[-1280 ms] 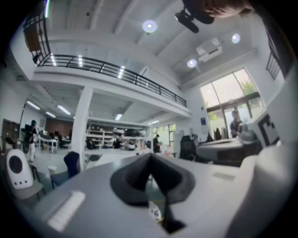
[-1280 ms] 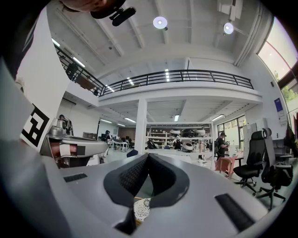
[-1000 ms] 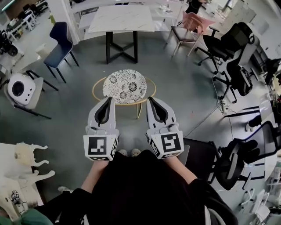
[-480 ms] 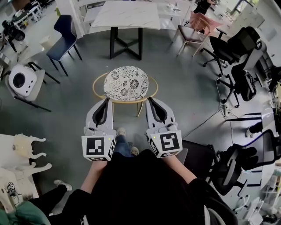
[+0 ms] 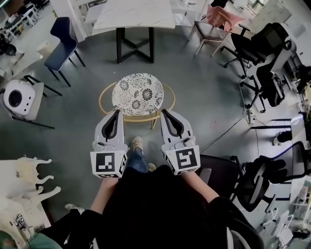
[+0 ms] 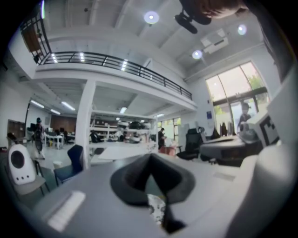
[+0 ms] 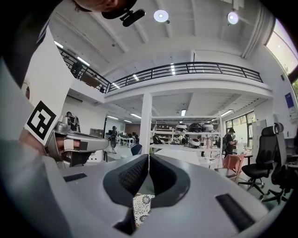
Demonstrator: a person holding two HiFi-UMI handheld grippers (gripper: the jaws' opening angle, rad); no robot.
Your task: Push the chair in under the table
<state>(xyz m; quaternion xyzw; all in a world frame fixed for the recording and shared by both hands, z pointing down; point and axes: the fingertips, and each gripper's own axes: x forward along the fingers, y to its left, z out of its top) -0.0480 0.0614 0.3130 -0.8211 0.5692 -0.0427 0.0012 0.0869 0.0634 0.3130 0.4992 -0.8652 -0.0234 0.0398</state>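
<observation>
- Standing on the grey floor (image 5: 204, 97), the chair (image 5: 138, 93) (round b/w flower-print seat, gold hoop frame) is sitting out in the open, well apart from the table and not under it.
- The table (image 5: 133, 13), w/ a white marble-look top on black crossed legs, is standing at the far side of the floor, straight beyond the chair. Bare floor is showing between the two.
- The L gripper (image 5: 118, 112) is pointing level at the chair's near-left side w/ its jaws clenched together and nothing between them. Its tip is lying right at the gold hoop; whether it's touching can't be told.
- The R gripper (image 5: 164, 112) is mirroring it at the chair's near-right side, jaws pressed tight and empty. Its tip is also at the hoop, contact unclear.
- Both gripper views are showing the dark pads meeting edge to edge, w/ a scrap of the print seat peeking out below them.
- The person's shoe (image 5: 138, 142) is showing between the two grippers, just short of the chair's near legs.
- A navy chair (image 5: 62, 40) is standing left of the table, and a pink chair (image 5: 217, 20) right of it.
- Black office chairs (image 5: 260, 46) are crowding the floor's right side, w/ a cable (image 5: 228, 129) trailing across the floor nearby.
- A white rounded unit (image 5: 17, 99) w/ a dark round face is sitting at the floor's left side.
</observation>
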